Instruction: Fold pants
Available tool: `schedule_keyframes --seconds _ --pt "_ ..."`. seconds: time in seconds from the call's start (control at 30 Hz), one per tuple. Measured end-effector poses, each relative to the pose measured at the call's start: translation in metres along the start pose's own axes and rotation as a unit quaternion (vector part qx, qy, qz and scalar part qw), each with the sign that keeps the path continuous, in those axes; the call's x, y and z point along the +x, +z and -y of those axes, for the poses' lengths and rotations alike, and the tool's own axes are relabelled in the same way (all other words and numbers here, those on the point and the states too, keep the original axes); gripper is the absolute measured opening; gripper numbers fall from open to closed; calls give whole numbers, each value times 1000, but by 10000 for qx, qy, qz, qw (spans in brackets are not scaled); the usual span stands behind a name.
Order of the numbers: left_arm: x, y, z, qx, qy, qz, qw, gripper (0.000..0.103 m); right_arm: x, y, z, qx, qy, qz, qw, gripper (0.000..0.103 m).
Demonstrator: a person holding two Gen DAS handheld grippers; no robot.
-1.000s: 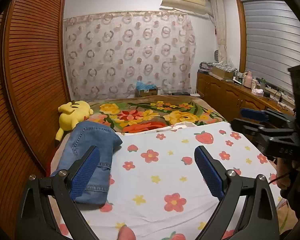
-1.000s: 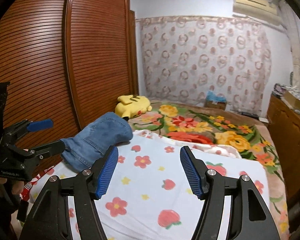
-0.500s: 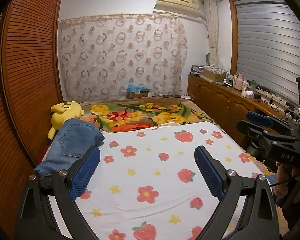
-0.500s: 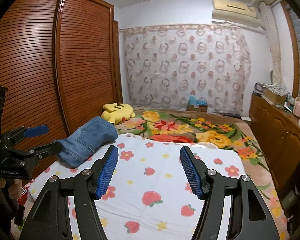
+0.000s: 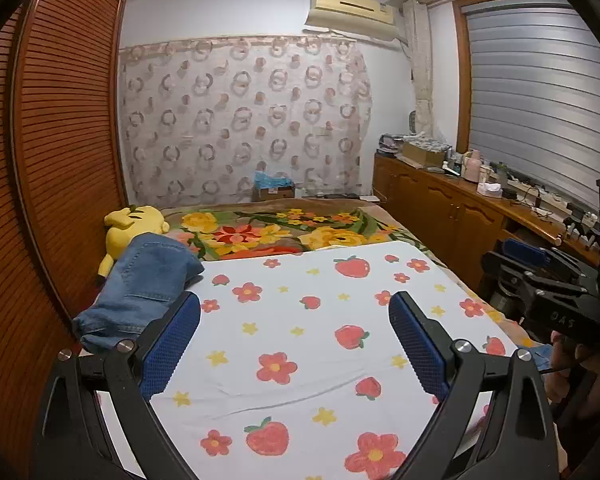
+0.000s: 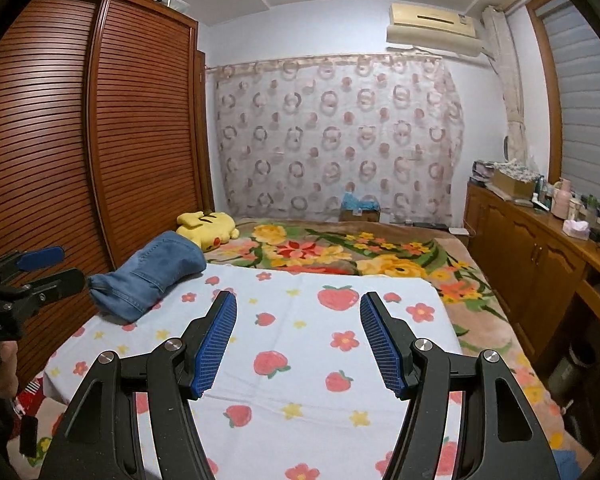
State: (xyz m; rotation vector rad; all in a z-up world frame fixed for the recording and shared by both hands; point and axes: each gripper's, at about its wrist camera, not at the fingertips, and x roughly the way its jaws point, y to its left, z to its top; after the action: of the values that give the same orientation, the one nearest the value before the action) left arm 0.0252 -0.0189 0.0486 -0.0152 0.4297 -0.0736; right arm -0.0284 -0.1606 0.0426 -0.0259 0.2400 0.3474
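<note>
The folded blue denim pants (image 5: 144, 284) (image 6: 156, 276) lie in a compact bundle at the left edge of the bed, on the white sheet (image 5: 308, 320) (image 6: 308, 344) printed with flowers and strawberries. My left gripper (image 5: 294, 304) hangs over the near part of the sheet, open and holding nothing, with the pants just beyond its left pad. My right gripper (image 6: 298, 300) is also open and empty above the sheet's middle, the pants well off to its left. Each gripper shows at the side of the other's view.
A yellow plush toy (image 5: 134, 224) (image 6: 208, 228) rests behind the pants on the floral blanket (image 5: 284, 232). A slatted wooden wardrobe (image 6: 100, 140) runs along the left; low wooden cabinets (image 6: 540, 264) with clutter line the right. A curtain (image 6: 336, 132) covers the far wall.
Both grippers have pulled back from the pants toward the near end of the bed, so the bundle looks smaller and more sheet shows. The pants have not moved. Both stay open.
</note>
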Motion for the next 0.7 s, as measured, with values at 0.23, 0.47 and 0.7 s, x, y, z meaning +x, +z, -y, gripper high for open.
schedule_keyframes --seconds 0.23,0.47,0.7 --pt "0 -4 0 -83 -38 -47 9999 96 2 2 -1 37 -42 7 10000 66" --pt "2 -5 -2 -89 7 -71 9999 96 3 2 -1 61 -51 15 10000 66" --pt "6 -8 -6 -101 41 -128 9999 96 1 -1 -1 61 -53 11 10000 66"
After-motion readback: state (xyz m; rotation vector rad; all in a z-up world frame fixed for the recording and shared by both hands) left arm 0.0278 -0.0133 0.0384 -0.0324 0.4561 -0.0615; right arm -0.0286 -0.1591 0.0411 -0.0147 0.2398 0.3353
